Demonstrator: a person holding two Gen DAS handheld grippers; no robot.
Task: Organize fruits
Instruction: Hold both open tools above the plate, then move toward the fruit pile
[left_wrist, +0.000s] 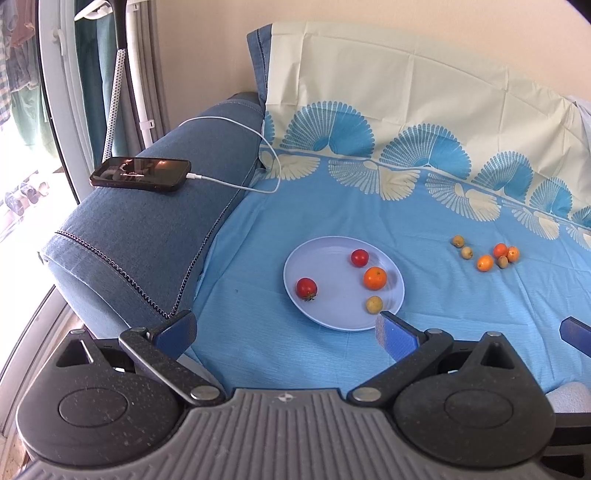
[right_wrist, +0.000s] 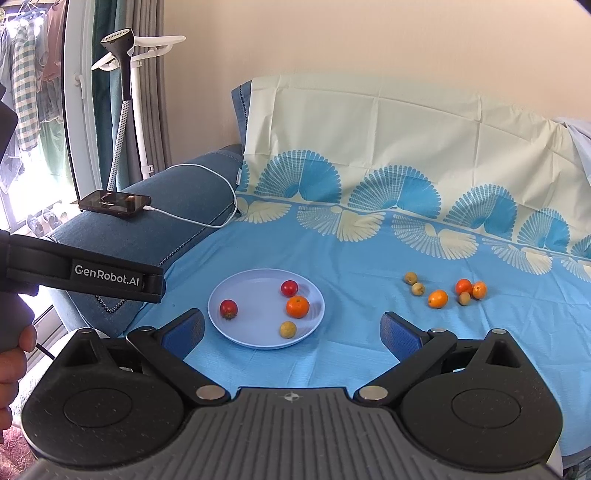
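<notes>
A pale blue plate (left_wrist: 332, 317) (right_wrist: 240, 332) lies on the blue sheet. It holds two red tomatoes (left_wrist: 306, 288) (right_wrist: 228, 308), an orange (left_wrist: 374, 277) (right_wrist: 297, 306) and a small yellow fruit (left_wrist: 374, 304) (right_wrist: 288, 329). A loose cluster of several small orange and yellowish fruits (left_wrist: 485, 263) (right_wrist: 438, 298) lies on the sheet to the plate's right. My left gripper (left_wrist: 284, 332) is open and empty, just short of the plate's near rim. My right gripper (right_wrist: 291, 330) is open and empty, with the plate's near part between its fingers.
A phone (left_wrist: 141, 173) (right_wrist: 115, 201) with a white charging cable (left_wrist: 258, 147) rests on the blue sofa armrest (left_wrist: 147, 240) at left. A draped backrest (left_wrist: 406, 92) rises behind. A garment steamer stand (right_wrist: 127, 74) stands by the window. The left gripper's body (right_wrist: 81, 271) shows at left.
</notes>
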